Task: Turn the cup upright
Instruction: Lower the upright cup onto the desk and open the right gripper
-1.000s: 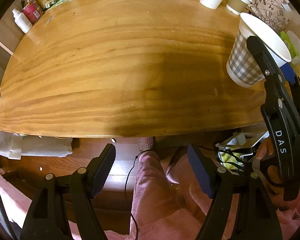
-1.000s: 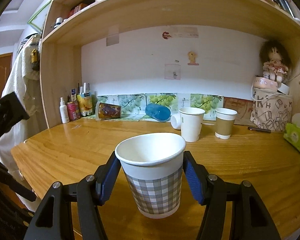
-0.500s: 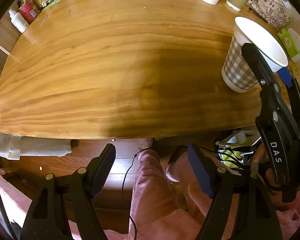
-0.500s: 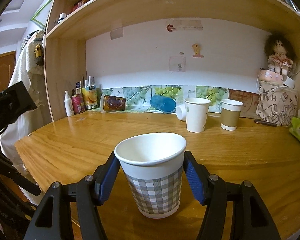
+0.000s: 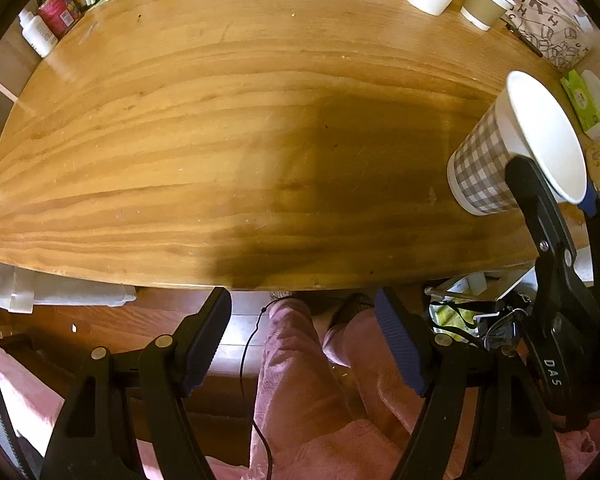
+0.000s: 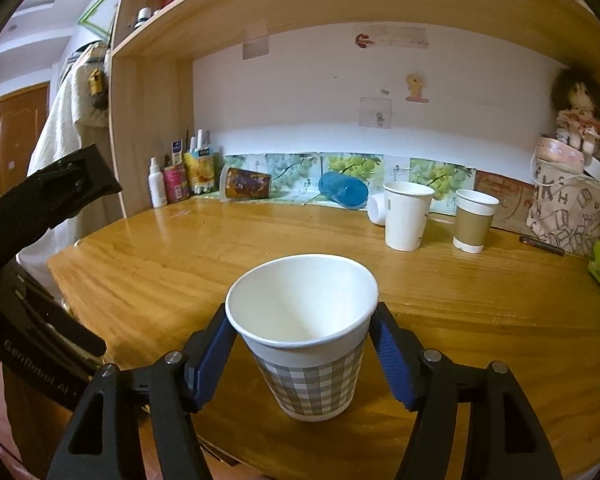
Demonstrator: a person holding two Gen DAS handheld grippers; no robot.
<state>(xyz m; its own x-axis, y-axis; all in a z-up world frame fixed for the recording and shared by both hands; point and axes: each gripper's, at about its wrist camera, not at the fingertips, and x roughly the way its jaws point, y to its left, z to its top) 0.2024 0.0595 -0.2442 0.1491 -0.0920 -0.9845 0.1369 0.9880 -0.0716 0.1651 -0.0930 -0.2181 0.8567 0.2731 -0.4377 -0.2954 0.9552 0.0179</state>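
A grey-checked paper cup (image 6: 308, 344) stands upright, mouth up, near the front edge of the wooden desk (image 6: 160, 264). My right gripper (image 6: 302, 356) is shut on the checked cup, a blue pad on each side below its rim. The cup (image 5: 496, 160) also shows at the right of the left wrist view, with the right gripper's black fingers (image 5: 540, 216) behind it. My left gripper (image 5: 302, 340) is open and empty, held off the desk's front edge over the person's pink-clad legs.
At the back of the desk (image 5: 220, 120) stand a white cup (image 6: 406, 216) and a brown-sleeved cup (image 6: 474, 220). A blue cup (image 6: 344, 190) and a printed cup (image 6: 244, 182) lie on their sides. Bottles (image 6: 172, 184) stand back left, a patterned bag (image 6: 568, 208) back right.
The right gripper has tilted and lowered with the checked cup, so I look down into its mouth more. The left gripper has drawn back slightly and stays open.
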